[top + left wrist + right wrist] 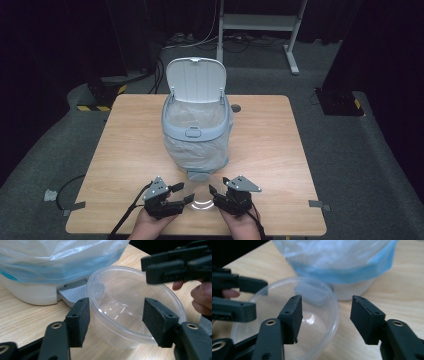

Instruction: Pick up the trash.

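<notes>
1. The left gripper [181,194] has its jaws spread wide. In the left gripper view the near rim of the clear plastic bowl [130,312] lies between the two pads, but neither pad presses on it.
2. The right gripper [216,194] is also open. In the right gripper view its left pad hangs over the bowl's [287,322] inside and its right pad is out past the rim, over bare wood, so the rim sits loosely between them and nothing is held.
3. The bowl [202,200] rests upright on the table [280,150], just in front of the bin's pedal [73,291] and between the two grippers.
4. The bin [196,127] stands behind the bowl with its lid [196,80] raised and a thin plastic liner [62,260] draped over its rim.
5. Risks, as a judgement:
   - The bowl is thin, slick and light, so a pinch on one wall could flex it and let it spring free.
   - If one gripper closes before the other, the bowl could skid against the pedal or tip.
   - Lifted toward the bin, its rim could snag the hanging liner and drag it.
</notes>
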